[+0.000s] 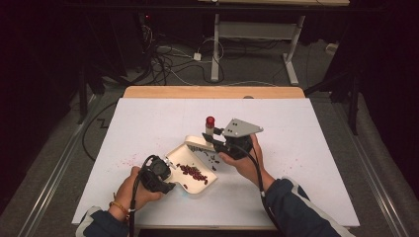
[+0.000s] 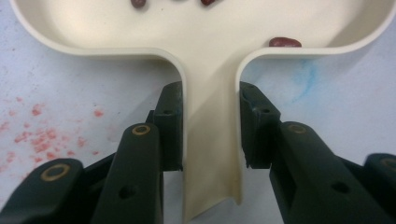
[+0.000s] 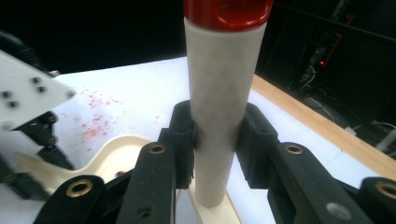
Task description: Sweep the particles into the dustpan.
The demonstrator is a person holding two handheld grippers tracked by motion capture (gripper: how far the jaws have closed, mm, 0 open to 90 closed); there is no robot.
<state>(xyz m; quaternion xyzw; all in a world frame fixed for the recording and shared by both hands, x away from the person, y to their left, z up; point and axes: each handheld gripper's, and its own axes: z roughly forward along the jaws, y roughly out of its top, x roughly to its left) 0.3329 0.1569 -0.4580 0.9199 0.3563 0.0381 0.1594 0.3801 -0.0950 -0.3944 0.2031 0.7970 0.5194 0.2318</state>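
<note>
Clearly your landmark is the cream dustpan (image 1: 195, 170), which lies on the white table (image 1: 296, 163) with its open lip toward the far side and its short handle (image 2: 210, 154) pointing back at you. Everything else sits relative to it.

Your left gripper (image 1: 157, 175) is at the near-left corner of the dustpan, and its jaws are pinching the handle from both sides, pads pressed flat against the walls in the left gripper view. I judge that grip is there to pin the pan so it cannot slide while you sweep into it.

Your right gripper (image 1: 217, 140) is at the far-right edge of the dustpan, jaws clamped on the white shaft of a small brush (image 3: 219, 116) with a red cap (image 1: 210, 120). You hold it upright, so the head (image 1: 197, 143) rests down by the pan's lip, where a stroke toward you would push things inside.

Red beans (image 1: 193, 171) lie heaped in the middle of the dustpan, and one more (image 2: 285, 42) rests against its rear wall beside the handle. A few dark bits (image 1: 213, 159) are scattered on the table just right of the pan's lip, likely the next to be swept.

Faint red specks (image 1: 129, 159) stain the table left of the dustpan.
</note>
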